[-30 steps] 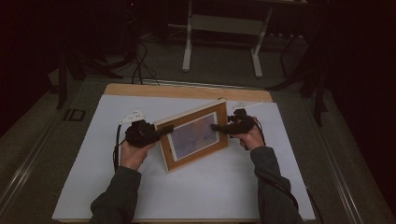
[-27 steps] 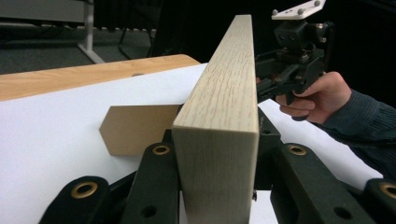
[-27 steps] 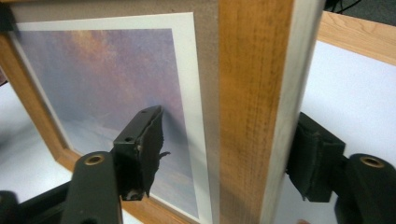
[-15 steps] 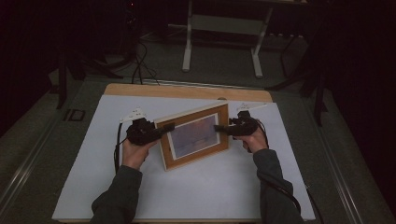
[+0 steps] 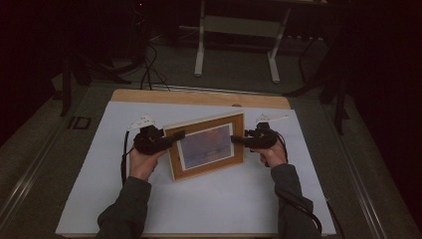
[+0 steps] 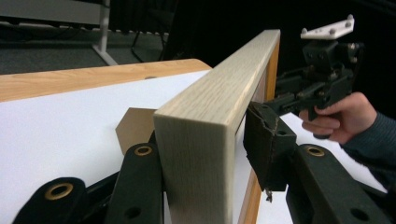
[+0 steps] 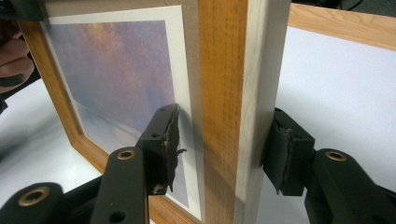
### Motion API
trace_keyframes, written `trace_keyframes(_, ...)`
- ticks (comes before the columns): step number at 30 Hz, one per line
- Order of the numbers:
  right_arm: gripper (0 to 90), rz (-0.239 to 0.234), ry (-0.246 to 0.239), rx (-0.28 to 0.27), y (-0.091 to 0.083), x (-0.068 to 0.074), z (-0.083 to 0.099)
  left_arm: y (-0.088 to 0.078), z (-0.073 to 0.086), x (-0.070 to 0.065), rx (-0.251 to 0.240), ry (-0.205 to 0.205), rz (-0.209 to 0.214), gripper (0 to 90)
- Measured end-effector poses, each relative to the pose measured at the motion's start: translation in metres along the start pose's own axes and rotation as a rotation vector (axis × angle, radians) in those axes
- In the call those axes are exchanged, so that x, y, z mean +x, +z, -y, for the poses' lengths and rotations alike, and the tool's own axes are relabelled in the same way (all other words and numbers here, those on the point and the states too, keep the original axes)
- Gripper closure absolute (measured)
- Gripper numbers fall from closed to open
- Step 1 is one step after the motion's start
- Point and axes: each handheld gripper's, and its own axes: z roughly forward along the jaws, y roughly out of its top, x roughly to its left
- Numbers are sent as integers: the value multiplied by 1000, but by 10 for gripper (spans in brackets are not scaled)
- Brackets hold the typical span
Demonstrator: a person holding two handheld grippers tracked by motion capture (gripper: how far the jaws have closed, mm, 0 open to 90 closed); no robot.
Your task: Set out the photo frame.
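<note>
In the way: the picture frame [image 5: 206, 147] stands on edge between both hands.
Open room: bare white worktop [image 5: 224, 204] in front of the frame, and behind it.
Sides: each hand-held gripper blocks one frame end.

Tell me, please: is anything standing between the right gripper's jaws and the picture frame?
Nothing visible does. In the right gripper view the right gripper already straddles the picture frame at its side edge, one pad by the glass, one behind, with slim gaps. Its jaws have just been closing around it. The left gripper straddles the opposite edge.

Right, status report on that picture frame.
Left gripper just opening, picture frame between jaws. Right gripper just closing astride opposite edge. Frame stands upright. Nothing obstructing.
</note>
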Motion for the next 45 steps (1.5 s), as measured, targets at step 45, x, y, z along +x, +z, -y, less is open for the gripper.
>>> trace_keyframes(45, 628, 56, 11, -32, -16, 14, 23, -20, -2, 3, -23, -10, -26, 594)
